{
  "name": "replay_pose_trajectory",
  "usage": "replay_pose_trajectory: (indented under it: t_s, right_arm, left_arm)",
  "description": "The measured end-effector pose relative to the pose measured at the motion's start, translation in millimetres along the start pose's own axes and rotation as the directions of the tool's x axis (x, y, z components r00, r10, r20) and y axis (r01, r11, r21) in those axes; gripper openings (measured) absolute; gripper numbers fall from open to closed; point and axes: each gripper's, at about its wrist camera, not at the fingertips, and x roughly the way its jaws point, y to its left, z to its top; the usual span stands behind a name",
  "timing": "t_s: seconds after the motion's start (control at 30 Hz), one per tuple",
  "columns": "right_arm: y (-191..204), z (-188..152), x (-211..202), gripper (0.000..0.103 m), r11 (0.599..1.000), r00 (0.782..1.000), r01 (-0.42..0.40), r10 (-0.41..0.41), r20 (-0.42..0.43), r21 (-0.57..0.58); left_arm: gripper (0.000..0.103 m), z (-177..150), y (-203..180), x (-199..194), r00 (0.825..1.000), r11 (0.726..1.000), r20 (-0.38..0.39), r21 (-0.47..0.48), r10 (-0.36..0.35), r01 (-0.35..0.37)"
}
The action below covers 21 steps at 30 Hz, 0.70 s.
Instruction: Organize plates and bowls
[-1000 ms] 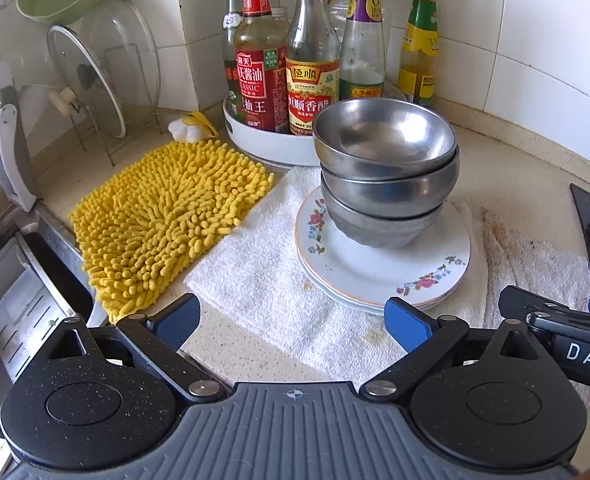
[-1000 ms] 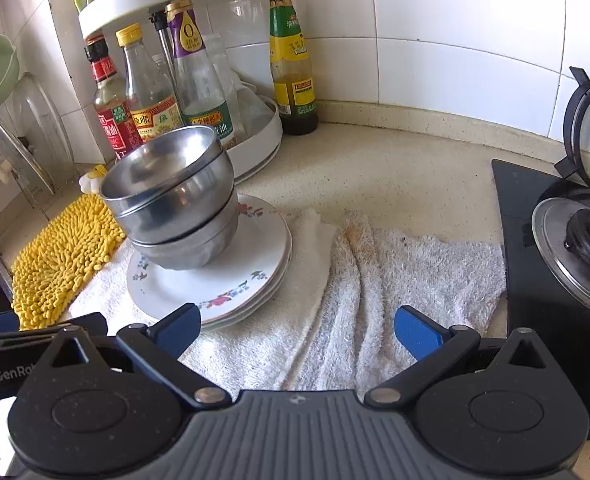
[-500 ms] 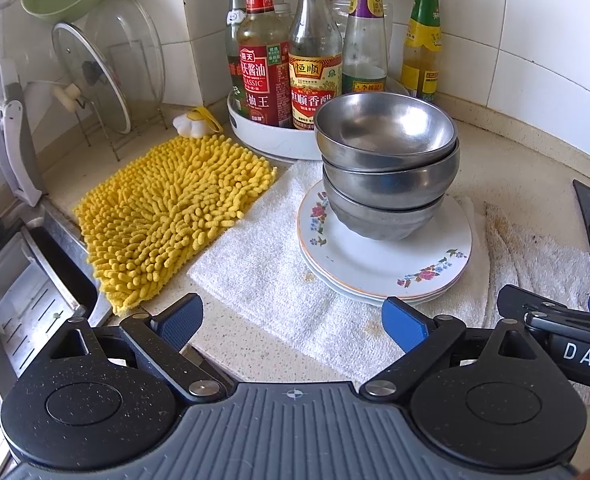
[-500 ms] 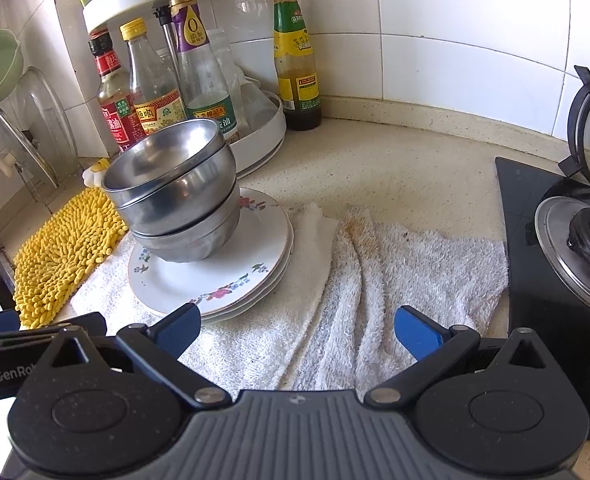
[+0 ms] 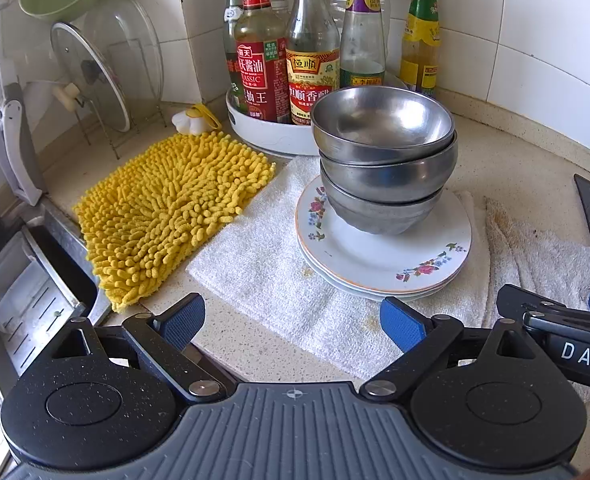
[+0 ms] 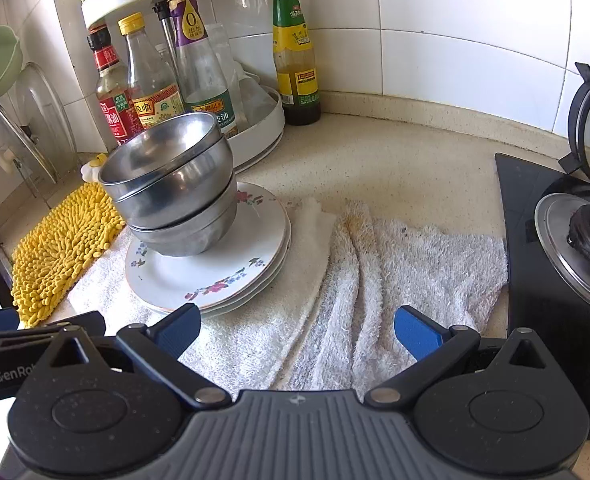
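Note:
Three steel bowls (image 5: 383,160) (image 6: 175,188) stand nested on a stack of white floral plates (image 5: 379,258) (image 6: 215,272), which rests on a white towel (image 5: 279,280) (image 6: 335,300). My left gripper (image 5: 293,320) hangs open over the towel's near edge, in front of the plates and a little to their left, with nothing between its fingers. My right gripper (image 6: 297,330) is open and empty too, over the towel to the right of the plates. Its body (image 5: 563,340) shows at the right edge of the left wrist view.
A yellow chenille mat (image 5: 167,208) (image 6: 59,244) lies left of the towel. Sauce bottles stand on a white turntable (image 5: 271,136) (image 6: 263,136) behind the bowls. A glass lid (image 5: 103,68) leans in a rack, a sink (image 5: 23,300) lies left, a black stove (image 6: 555,272) right.
Both grippers have drawn slightly closer to the bowls and plates, which now look a little larger. Nothing on the counter has moved; both stay open.

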Motion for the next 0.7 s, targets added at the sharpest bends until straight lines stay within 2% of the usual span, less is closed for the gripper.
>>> replay_pose_trajectory:
  t_s: [0.17, 0.4, 0.7]
  right_arm:
    - [0.5, 0.2, 0.1, 0.103, 1.000, 1.000, 0.002, -0.002, 0.000, -0.001]
    - [1.0, 0.5, 2.3, 0.103, 1.000, 1.000, 0.001, -0.001, -0.007, -0.012]
    - [3.3, 2.5, 5.0, 0.103, 1.000, 1.000, -0.003, 0.003, -0.010, -0.024]
  left_arm:
    - [0.097, 0.9, 0.7, 0.8, 1.000, 1.000, -0.003, -0.002, -0.003, 0.003]
    - [0.091, 0.4, 0.1, 1.6, 1.000, 1.000, -0.007, 0.004, -0.020, 0.020]
    - [0.091, 1.3, 1.6, 2.5, 1.000, 1.000, -0.007, 0.002, -0.012, 0.012]
